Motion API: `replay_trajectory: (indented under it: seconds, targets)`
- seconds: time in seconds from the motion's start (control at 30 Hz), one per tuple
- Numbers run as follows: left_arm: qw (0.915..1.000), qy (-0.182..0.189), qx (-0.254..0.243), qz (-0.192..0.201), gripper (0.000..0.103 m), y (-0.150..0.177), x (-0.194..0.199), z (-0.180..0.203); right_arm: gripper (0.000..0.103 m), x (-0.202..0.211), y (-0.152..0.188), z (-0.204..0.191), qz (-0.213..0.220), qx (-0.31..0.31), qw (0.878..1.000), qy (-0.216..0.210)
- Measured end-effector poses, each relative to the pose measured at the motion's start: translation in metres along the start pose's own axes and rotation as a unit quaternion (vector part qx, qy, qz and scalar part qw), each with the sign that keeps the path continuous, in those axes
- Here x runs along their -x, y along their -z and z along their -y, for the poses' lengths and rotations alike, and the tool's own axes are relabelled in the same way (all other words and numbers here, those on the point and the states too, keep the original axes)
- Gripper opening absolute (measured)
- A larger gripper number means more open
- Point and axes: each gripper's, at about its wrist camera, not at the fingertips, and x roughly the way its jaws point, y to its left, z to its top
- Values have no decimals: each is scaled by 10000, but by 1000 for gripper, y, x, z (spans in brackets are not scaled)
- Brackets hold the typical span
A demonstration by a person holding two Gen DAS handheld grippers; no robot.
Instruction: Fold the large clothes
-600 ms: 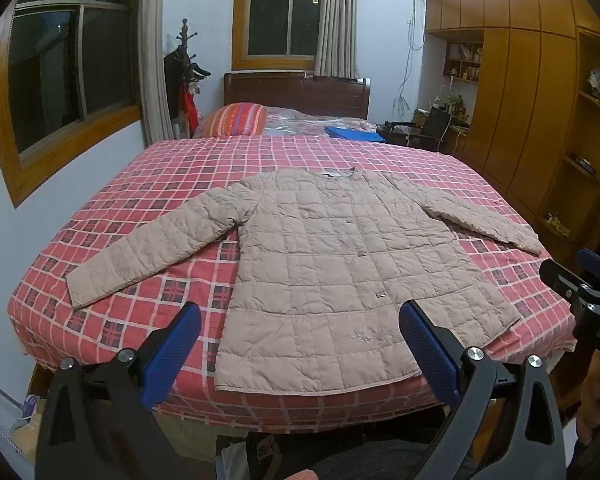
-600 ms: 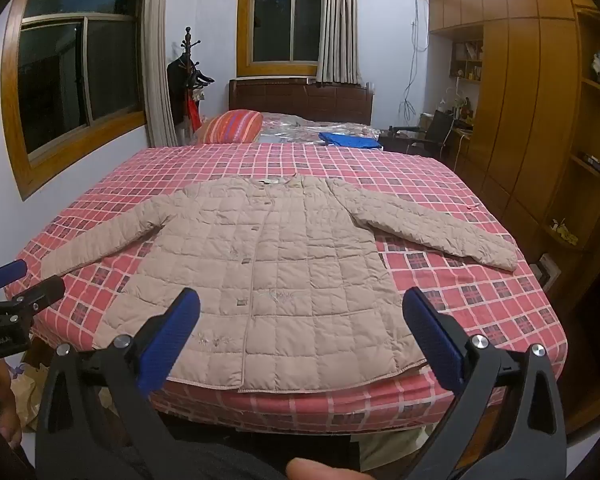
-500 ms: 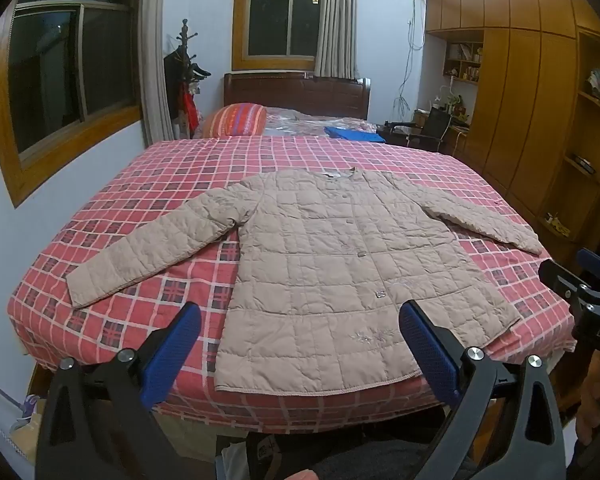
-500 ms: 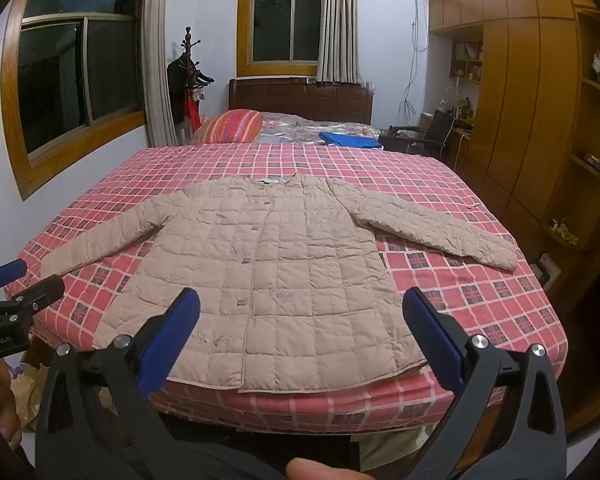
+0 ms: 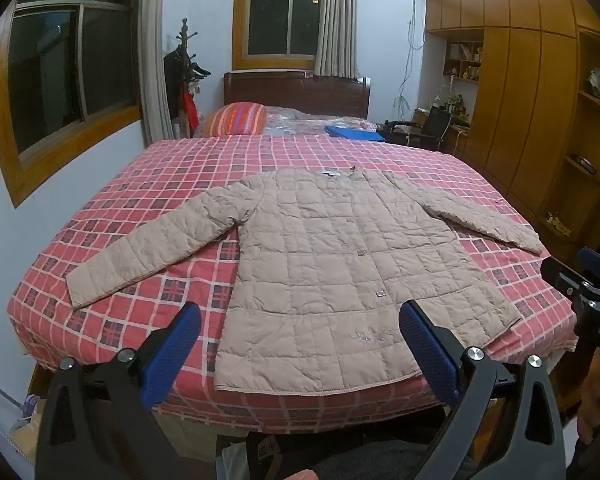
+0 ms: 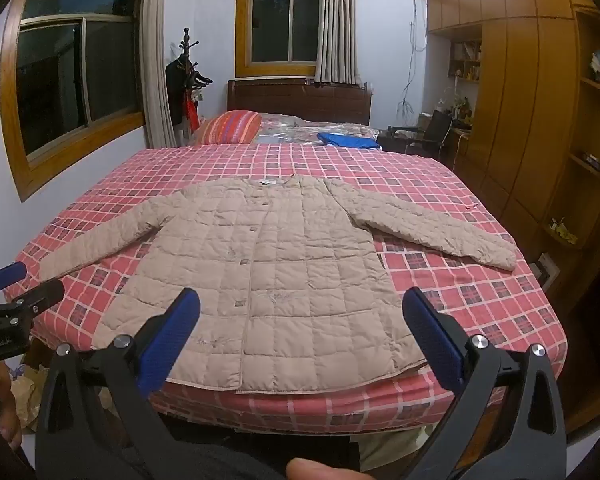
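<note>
A beige quilted jacket [image 5: 332,264] [image 6: 272,264] lies flat and buttoned on the red checked bedspread [image 5: 172,168] [image 6: 420,168], sleeves spread to both sides, hem at the near bed edge. My left gripper [image 5: 300,328] hovers open in front of the hem, blue pads wide apart, holding nothing. Over the hem's right half my right gripper [image 6: 302,316] is also open and empty. Each gripper shows at the edge of the other's view: the right one [image 5: 580,280], the left one [image 6: 16,292].
A striped pillow [image 6: 230,126] and a blue folded item [image 6: 346,140] lie near the dark headboard [image 6: 300,96]. A wooden wardrobe wall [image 6: 540,100] stands right, a coat rack [image 6: 186,76] and windows left. Bags sit on the floor at lower left [image 6: 24,392].
</note>
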Motion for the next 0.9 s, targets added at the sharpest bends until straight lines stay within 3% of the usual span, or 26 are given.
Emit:
replay_trajectory:
  seconds: [0.9]
  targets:
    - [10000,6,-5,-31,99,0,1,5,101,0,0,2,26,3,10000,31]
